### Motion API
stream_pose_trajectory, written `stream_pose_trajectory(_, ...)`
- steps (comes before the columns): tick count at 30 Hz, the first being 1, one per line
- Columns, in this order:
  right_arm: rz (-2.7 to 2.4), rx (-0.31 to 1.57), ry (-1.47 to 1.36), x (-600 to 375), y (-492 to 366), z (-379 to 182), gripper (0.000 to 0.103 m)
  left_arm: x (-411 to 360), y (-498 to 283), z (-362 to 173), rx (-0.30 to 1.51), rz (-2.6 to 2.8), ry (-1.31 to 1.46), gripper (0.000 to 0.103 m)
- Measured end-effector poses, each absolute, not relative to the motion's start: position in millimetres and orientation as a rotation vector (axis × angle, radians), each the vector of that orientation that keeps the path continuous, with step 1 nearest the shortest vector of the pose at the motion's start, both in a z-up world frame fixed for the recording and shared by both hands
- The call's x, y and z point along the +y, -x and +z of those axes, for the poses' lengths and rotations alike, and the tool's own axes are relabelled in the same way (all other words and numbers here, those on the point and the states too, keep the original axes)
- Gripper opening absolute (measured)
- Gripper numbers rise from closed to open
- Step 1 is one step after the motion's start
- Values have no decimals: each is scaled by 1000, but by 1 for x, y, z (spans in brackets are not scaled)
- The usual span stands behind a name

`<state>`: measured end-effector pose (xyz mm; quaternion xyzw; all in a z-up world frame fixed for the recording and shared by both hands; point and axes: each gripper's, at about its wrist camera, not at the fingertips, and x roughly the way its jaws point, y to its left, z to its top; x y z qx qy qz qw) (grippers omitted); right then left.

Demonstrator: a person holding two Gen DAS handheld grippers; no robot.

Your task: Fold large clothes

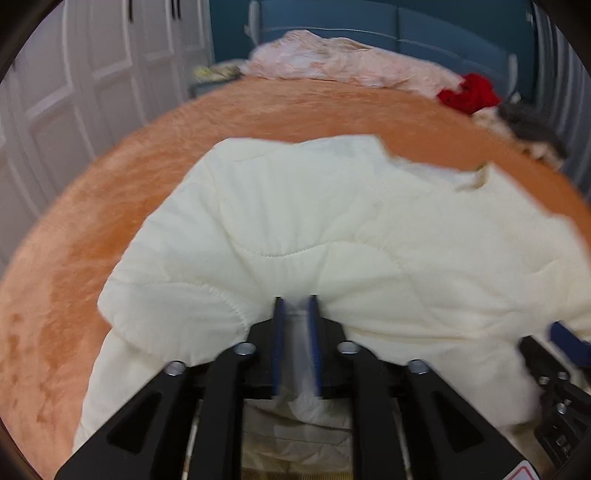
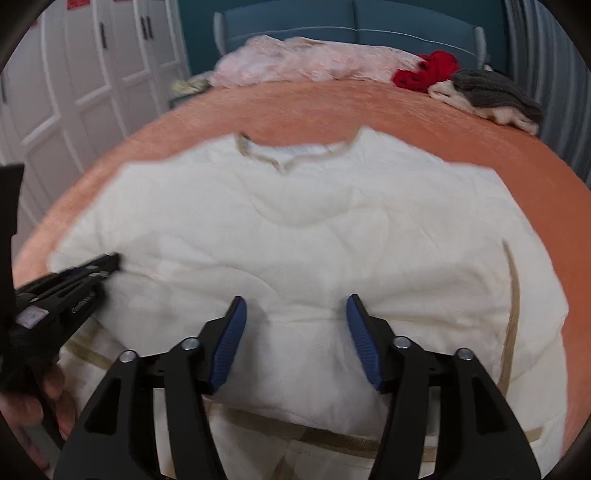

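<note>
A large cream quilted garment (image 2: 314, 236) with tan trim lies spread on the orange bed cover (image 2: 369, 107), its neckline toward the headboard. It also shows in the left wrist view (image 1: 332, 221). My left gripper (image 1: 295, 306) is shut on a fold of the cream fabric at the near edge; it shows at the left of the right wrist view (image 2: 107, 264). My right gripper (image 2: 295, 306) is open, its blue pads (image 2: 231, 343) spread above the garment's near middle, holding nothing. Its tip shows at the right edge of the left wrist view (image 1: 565, 339).
A pink quilt (image 2: 306, 62) lies bunched at the blue headboard (image 2: 351, 27). A red garment (image 2: 424, 72) and a grey and cream pile (image 2: 491, 96) sit at the far right. White wardrobe doors (image 2: 92, 74) stand to the left.
</note>
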<state>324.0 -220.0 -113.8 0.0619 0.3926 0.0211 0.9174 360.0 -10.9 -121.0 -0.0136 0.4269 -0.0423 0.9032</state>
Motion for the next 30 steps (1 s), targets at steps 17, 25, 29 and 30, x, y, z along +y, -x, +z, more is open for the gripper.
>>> stream_pose_trajectory(17, 207, 927, -366, -188, -574, -112, 79, 57, -531, -111, 945, -51, 294, 35)
stream_pose_trajectory(25, 303, 904, -406, -186, -574, -137, 2, 51, -522, -144, 866, -22, 221, 35)
stream_pose_trajectory(29, 215, 848, -400, -192, -566, -143, 1, 53, -521, -148, 846, -20, 233, 36)
stream_pose_trajectory(30, 187, 871, -374, -188, -568, -152, 1, 51, -520, -148, 840, -17, 222, 36)
